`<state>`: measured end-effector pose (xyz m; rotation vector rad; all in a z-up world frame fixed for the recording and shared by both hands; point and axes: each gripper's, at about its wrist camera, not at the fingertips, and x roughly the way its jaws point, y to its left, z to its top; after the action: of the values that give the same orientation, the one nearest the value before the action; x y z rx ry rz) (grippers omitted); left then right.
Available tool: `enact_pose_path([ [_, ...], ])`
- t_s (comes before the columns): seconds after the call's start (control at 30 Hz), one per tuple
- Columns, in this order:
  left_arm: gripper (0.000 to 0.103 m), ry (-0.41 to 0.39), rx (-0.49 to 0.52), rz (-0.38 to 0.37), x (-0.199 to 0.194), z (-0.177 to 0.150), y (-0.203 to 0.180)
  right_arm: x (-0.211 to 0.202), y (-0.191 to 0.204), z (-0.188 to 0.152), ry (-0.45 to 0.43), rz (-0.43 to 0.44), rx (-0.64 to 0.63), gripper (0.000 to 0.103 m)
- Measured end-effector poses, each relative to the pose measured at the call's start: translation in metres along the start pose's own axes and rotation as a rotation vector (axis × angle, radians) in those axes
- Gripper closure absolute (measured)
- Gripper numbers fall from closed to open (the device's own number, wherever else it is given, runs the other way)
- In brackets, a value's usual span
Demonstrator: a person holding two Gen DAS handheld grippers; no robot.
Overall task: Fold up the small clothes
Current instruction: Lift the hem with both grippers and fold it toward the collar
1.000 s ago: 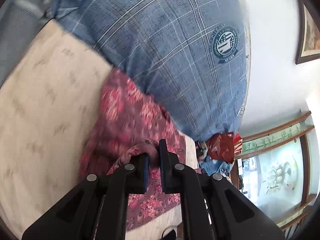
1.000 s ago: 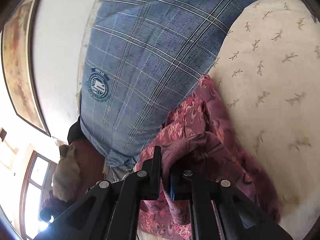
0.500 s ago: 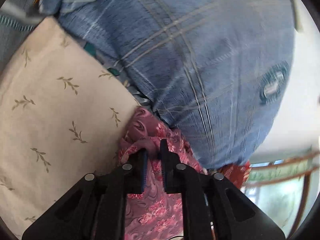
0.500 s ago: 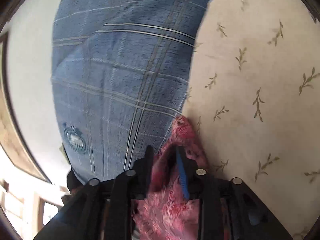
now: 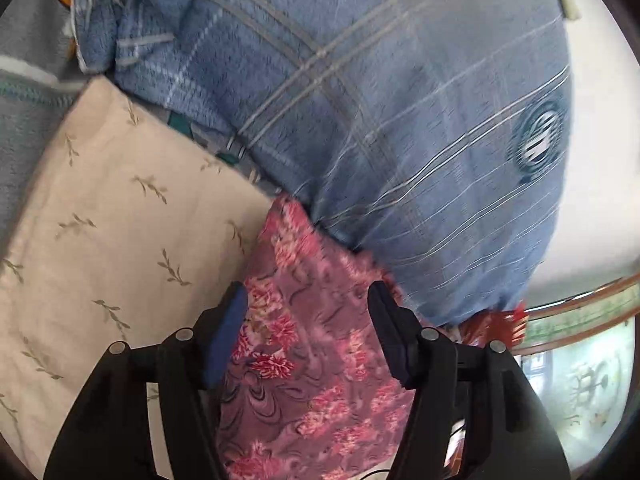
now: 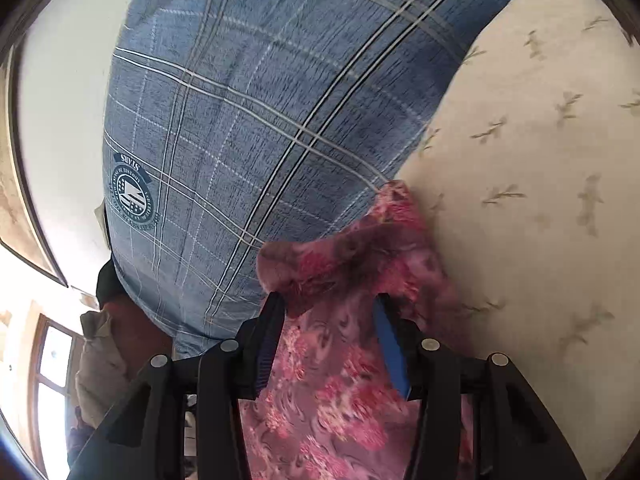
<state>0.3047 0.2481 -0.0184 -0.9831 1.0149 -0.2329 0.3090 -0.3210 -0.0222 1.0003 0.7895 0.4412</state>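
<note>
Pink floral garment (image 5: 316,364) lies on the cream leaf-print sheet (image 5: 108,240), its top against the blue plaid pillow (image 5: 380,120); left gripper (image 5: 306,300) and right gripper (image 6: 330,304) both stand released over it.

A round dark-blue emblem (image 6: 133,195) is printed on the blue plaid pillow (image 6: 256,112), near its lower left corner in the right wrist view. The banner across its top seems to read "SRVLS"; the ring of smaller lettering is too fine to read. In the left wrist view the same emblem (image 5: 538,145) is blurred and illegible.
</note>
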Motion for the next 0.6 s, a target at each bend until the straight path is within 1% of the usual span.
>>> enact_pose_path([
  [0.03,0.042,0.008,-0.006,-0.004,0.002,-0.002,0.0,-0.005,0.002,0.007,-0.068,0.011,0.022,0.054],
  [0.07,0.042,0.014,-0.011,-0.006,0.005,-0.001,0.002,-0.009,0.004,0.015,-0.117,-0.002,0.017,0.054],
  [0.1,0.042,0.014,-0.01,-0.003,0.006,-0.001,0.002,-0.01,0.008,0.02,-0.13,-0.058,-0.013,0.053],
  [0.13,0.04,0.013,-0.006,0.003,0.006,0.0,0.004,-0.01,0.012,0.024,-0.132,-0.144,-0.062,0.052],
  [0.17,0.037,0.018,-0.001,0.018,0.007,0.002,0.007,-0.008,0.016,0.028,-0.123,-0.223,-0.121,0.051],
  [0.2,0.03,0.024,0.0,0.024,0.008,0.003,0.009,-0.004,0.018,0.03,-0.101,-0.288,-0.17,0.051],
  [0.23,0.027,0.038,-0.001,0.028,0.01,0.005,0.013,0.002,0.018,0.031,-0.073,-0.344,-0.209,0.051],
  [0.27,0.027,0.057,-0.012,0.031,0.014,0.006,0.017,0.007,0.017,0.031,-0.05,-0.366,-0.223,0.05],
  [0.3,0.027,0.067,-0.018,0.028,0.016,0.006,0.019,0.012,0.015,0.031,-0.032,-0.368,-0.221,0.05],
  [0.37,0.029,0.091,-0.023,0.01,0.025,0.004,0.017,0.029,0.007,0.032,0.035,-0.336,-0.179,0.049],
  [0.4,0.037,0.085,-0.013,0.011,0.029,0.002,0.013,0.036,0.005,0.032,0.046,-0.345,-0.164,0.05],
  [0.43,0.065,0.079,0.014,0.01,0.032,0.001,0.006,0.041,0.006,0.03,0.029,-0.372,-0.178,0.061],
  [0.47,0.081,0.085,0.066,0.018,0.034,-0.001,-0.005,0.044,0.008,0.029,0.023,-0.383,-0.199,0.092],
  [0.5,0.095,0.083,0.093,0.03,0.035,-0.003,-0.012,0.047,0.015,0.029,0.034,-0.372,-0.233,0.095],
  [0.53,0.095,0.053,0.148,0.053,0.032,-0.004,-0.022,0.046,0.021,0.028,0.017,-0.374,-0.261,0.095],
  [0.57,0.096,0.027,0.179,0.065,0.027,-0.003,-0.029,0.042,0.03,0.028,-0.013,-0.352,-0.298,0.095],
  [0.6,0.099,-0.001,0.206,0.073,0.023,-0.002,-0.035,0.035,0.039,0.028,-0.044,-0.309,-0.324,0.096],
])
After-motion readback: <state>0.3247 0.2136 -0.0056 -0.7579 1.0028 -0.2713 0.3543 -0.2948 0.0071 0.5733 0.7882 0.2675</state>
